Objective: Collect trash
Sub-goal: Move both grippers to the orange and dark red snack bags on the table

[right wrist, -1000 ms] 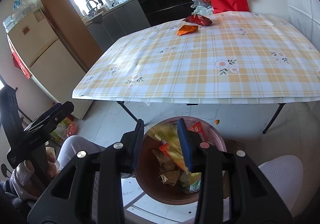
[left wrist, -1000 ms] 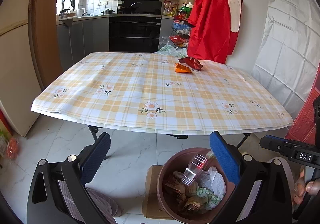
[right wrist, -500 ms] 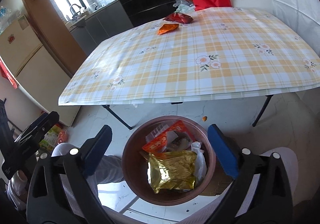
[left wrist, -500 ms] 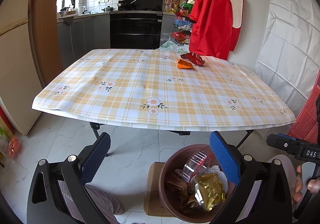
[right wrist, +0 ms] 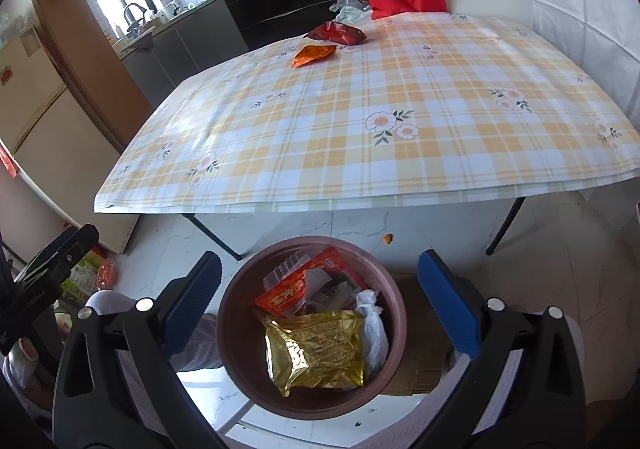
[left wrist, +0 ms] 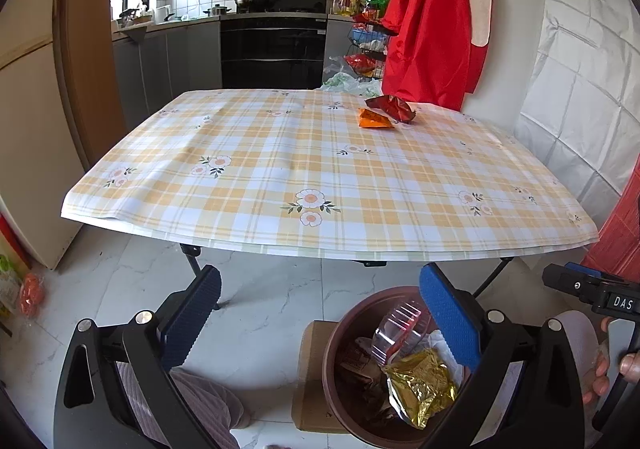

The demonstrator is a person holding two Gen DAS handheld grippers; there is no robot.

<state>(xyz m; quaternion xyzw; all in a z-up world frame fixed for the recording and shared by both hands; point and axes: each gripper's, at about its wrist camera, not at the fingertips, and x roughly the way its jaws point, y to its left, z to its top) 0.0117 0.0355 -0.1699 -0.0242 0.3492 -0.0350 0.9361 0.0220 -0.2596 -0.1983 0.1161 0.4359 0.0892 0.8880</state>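
A brown round bin (right wrist: 232,333) stands on the floor in front of the table, full of wrappers with a gold foil packet (right wrist: 316,349) on top; it also shows in the left wrist view (left wrist: 332,361). My right gripper (right wrist: 320,301) is open and empty above the bin. My left gripper (left wrist: 320,313) is open and empty, left of the bin. On the far side of the checked tablecloth (left wrist: 320,169) lie an orange wrapper (left wrist: 374,119) and a dark red crumpled wrapper (left wrist: 392,107); they also show in the right wrist view as the orange wrapper (right wrist: 314,53) and the red one (right wrist: 338,33).
The bin rests on a flat piece of cardboard (left wrist: 310,377). Table legs (right wrist: 506,225) stand behind it. A red garment (left wrist: 432,21) hangs at the back right. A fridge (left wrist: 28,129) stands at the left, with bags (right wrist: 90,277) on the floor.
My right gripper opened and let the gold packet drop into the bin. Both grippers have lifted and tilted slightly toward the table.
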